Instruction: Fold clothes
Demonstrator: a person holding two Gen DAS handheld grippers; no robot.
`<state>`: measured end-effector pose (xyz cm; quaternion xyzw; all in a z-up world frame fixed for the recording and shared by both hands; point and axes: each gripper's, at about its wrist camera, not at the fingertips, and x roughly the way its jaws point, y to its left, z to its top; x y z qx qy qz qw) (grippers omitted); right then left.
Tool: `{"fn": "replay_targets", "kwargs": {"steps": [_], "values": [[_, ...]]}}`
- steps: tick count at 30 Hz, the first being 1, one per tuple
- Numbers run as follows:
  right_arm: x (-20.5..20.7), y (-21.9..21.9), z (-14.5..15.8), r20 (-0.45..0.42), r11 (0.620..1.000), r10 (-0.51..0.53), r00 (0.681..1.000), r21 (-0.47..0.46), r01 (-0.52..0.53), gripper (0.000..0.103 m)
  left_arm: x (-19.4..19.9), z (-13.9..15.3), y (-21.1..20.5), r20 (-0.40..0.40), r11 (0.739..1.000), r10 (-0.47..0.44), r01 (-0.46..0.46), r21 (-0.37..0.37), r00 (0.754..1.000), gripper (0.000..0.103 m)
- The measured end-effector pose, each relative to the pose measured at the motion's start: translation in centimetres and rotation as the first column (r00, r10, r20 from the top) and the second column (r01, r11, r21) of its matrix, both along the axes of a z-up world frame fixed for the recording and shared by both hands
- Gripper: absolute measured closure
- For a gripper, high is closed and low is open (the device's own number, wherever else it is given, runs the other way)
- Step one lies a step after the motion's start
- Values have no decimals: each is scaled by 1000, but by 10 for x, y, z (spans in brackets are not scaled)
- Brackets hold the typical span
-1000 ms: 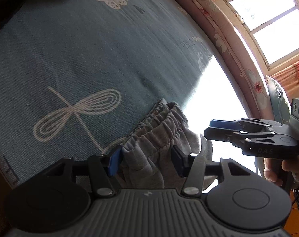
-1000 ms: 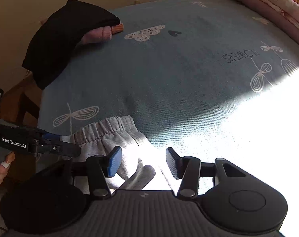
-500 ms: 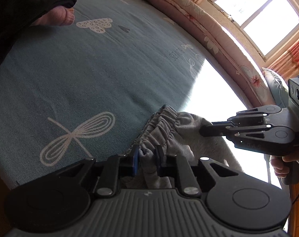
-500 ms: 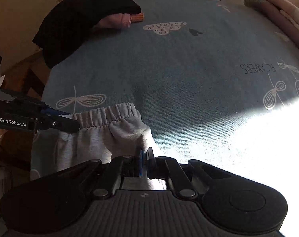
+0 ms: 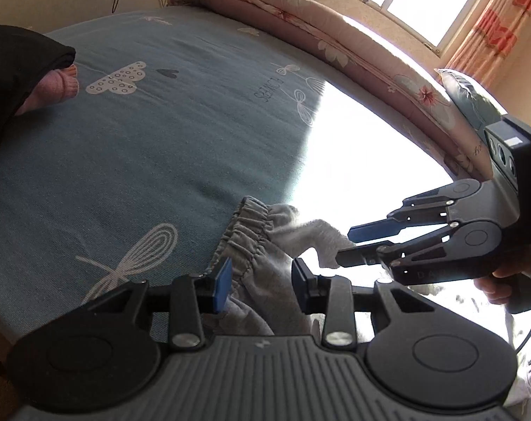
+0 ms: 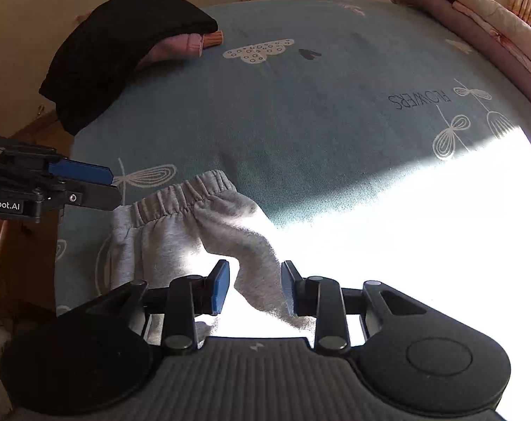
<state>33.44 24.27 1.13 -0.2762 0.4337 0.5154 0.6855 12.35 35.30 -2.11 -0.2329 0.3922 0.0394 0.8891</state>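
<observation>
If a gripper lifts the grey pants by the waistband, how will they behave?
The grey pants would probably hang floppy: the cloth already creases and drapes over the bed. The gathered elastic waistband looks thicker, so likely the firmer hold. Soft knit seems unlikely to slip. Both the left gripper and right gripper are open.

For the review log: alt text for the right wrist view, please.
Open right gripper straddles a fold of grey sweatpants on a blue patterned bedsheet. The left gripper hovers at the waistband; dark folded clothes lie beyond.
</observation>
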Motion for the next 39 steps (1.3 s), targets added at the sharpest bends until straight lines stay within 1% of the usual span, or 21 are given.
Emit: {"fn": "replay_targets", "kwargs": {"steps": [2,3,4,6,7,8,10,13,16,18,19,22,26,28,30,33,34,35,36,37,39], "values": [[1,5,-13,-10,1000,0,1000,-8,0,67,4,-9,-15,12,994,-107,107,-6,994,65],[2,7,-19,-15,1000,0,1000,-12,0,67,6,-14,-19,-5,991,-135,135,-3,991,64],[3,9,-25,-20,1000,0,1000,-15,-1,67,6,-21,-21,-52,989,-149,150,12,987,64],[7,13,-35,-27,1000,-6,1000,-18,5,67,7,-36,-25,-163,983,-167,176,44,972,64],[12,15,-36,-28,1000,-17,999,-14,16,67,3,-39,-25,-185,982,-168,180,55,968,67],[17,16,-36,-22,999,-31,999,-11,31,67,-3,-37,-23,-178,983,-167,178,47,970,66],[26,15,-35,-1,998,-65,998,-5,65,67,-9,-34,-21,-220,983,-172,183,30,960,66],[16,0,-30,-11,995,-99,995,-19,99,66,-15,-22,-23,-262,977,-182,205,64,948,66],[2,-18,-24,-26,991,-131,991,-38,130,65,-13,-4,-24,-214,972,-200,220,77,956,64],[-7,-29,-21,-37,987,-152,988,-51,150,62,1,3,-23,-150,970,-216,229,78,965,56],[-12,-35,-19,-42,985,-162,986,-57,160,59,12,3,-25,-116,969,-226,235,73,967,51],[-26,-53,-14,-56,979,-194,979,-77,190,58,41,-8,-30,-60,967,-252,254,24,966,50],[-59,-88,-20,-91,961,-252,963,-138,239,58,67,-36,-23,-124,982,-187,187,-11,975,49],[-78,-115,-23,-91,949,-284,955,-168,266,58,63,-39,-13,-128,987,-159,158,-11,979,55],[-80,-130,-25,-84,938,-314,946,-179,296,58,57,-37,-8,-155,989,-144,148,14,977,56],[-78,-147,-24,-75,908,-393,917,-189,374,55,56,-25,-12,-215,979,-179,195,57,960,56],[-77,-153,-24,-72,895,-422,904,-190,403,55,59,-19,-17,-228,974,-192,213,74,955,54],[-77,-158,-24,-73,885,-445,892,-189,426,55,64,-13,-25,-218,967,-220,241,77,951,49],[-78,-164,-24,-77,876,-465,882,-185,445,54,70,-6,-33,-200,959,-253,272,76,947,48],[-79,-169,-23,-80,867,-484,871,-182,465,53,76,-2,-42,-177,952,-285,300,64,942,47],[-84,-183,-22,-91,850,-516,852,-176,496,51,93,0,-64,-107,929,-364,368,24,925,41]]}}
